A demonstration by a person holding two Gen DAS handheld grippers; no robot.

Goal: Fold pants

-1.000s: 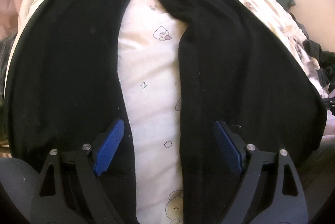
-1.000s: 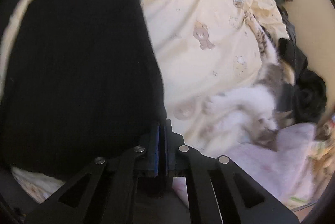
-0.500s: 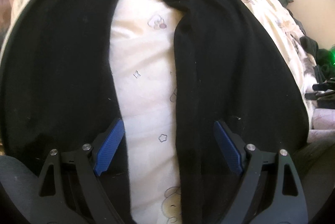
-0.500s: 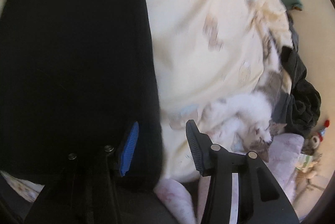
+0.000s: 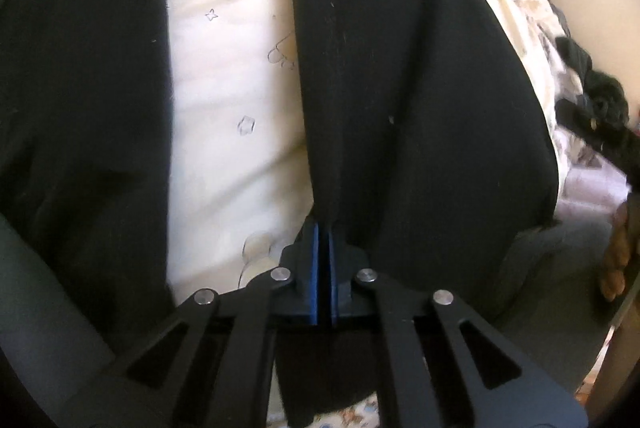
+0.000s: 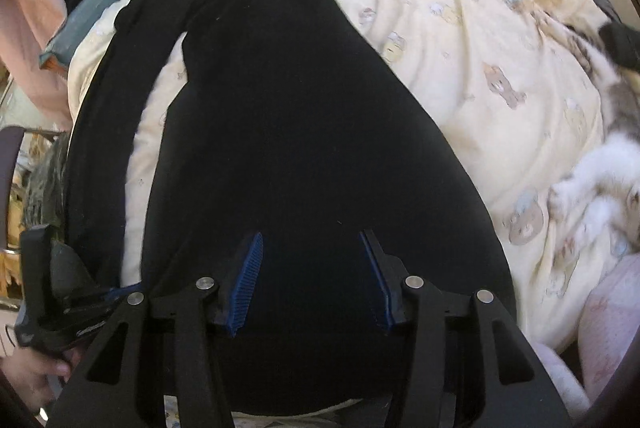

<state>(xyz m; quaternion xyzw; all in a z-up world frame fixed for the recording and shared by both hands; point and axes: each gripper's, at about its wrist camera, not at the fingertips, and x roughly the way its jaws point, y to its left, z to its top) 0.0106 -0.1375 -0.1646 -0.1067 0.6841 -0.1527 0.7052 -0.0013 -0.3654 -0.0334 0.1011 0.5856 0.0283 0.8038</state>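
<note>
Black pants (image 5: 420, 99) lie spread on a cream bedsheet (image 5: 232, 87), legs apart, waistband at the far end. My left gripper (image 5: 323, 240) is shut on the inner edge of the right pant leg near its hem. In the right wrist view the pants (image 6: 288, 131) fill the middle, and my right gripper (image 6: 312, 268) is open, hovering over the right leg's lower part with nothing between its fingers. The left gripper also shows in the right wrist view (image 6: 120, 294) at the lower left, at the leg's inner edge.
A grey and white cat (image 6: 608, 179) lies on the sheet at the right, close to the pants. Dark clothes (image 5: 600, 115) are heaped at the bed's right side. A pink cloth (image 6: 28, 39) hangs at the far left. A lilac blanket (image 6: 608, 328) lies at the lower right.
My left gripper moved right and closed on the right leg's inner edge. My right gripper let go of the leg's outer edge, opened, and moved left over the leg.
</note>
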